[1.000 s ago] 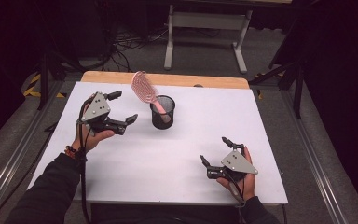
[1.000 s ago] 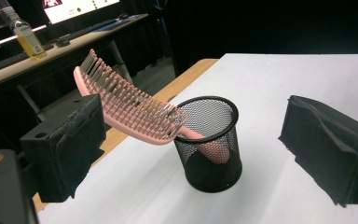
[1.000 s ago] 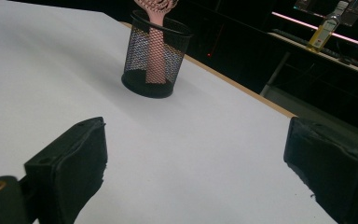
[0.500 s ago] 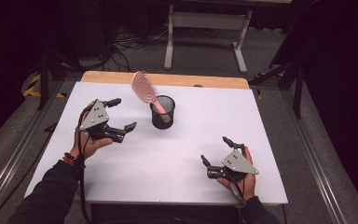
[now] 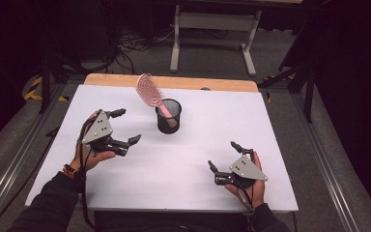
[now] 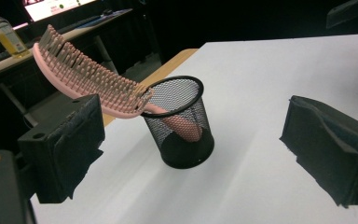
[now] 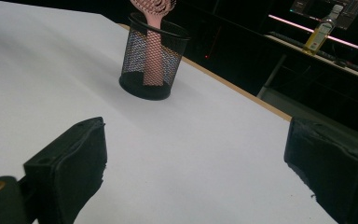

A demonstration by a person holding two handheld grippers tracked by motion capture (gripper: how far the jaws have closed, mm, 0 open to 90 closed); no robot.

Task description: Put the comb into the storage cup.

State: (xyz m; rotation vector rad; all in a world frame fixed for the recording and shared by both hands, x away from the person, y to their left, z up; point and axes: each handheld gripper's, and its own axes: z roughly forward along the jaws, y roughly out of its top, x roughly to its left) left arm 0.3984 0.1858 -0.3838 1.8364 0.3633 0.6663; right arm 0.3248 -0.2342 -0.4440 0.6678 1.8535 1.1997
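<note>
Pink bristled plastic hairbrush [image 5: 150, 94] leans in black cylindrical wire-mesh cup [image 5: 168, 116], frame centre; left gripper [image 5: 125, 126] and right gripper [image 5: 223, 155] spread, empty.

A pink hairbrush [image 5: 150, 94] stands handle-down in a black mesh cup [image 5: 168, 116], its bristled head sticking out and leaning over the rim toward the table's far left. The cup sits upright on the white table, slightly beyond centre.

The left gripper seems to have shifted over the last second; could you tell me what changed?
The left gripper, jaws open and empty, drew back toward the person, away from the mesh cup. The pink hairbrush stayed leaning in the cup, and the right gripper stayed open near the table's front edge.
</note>
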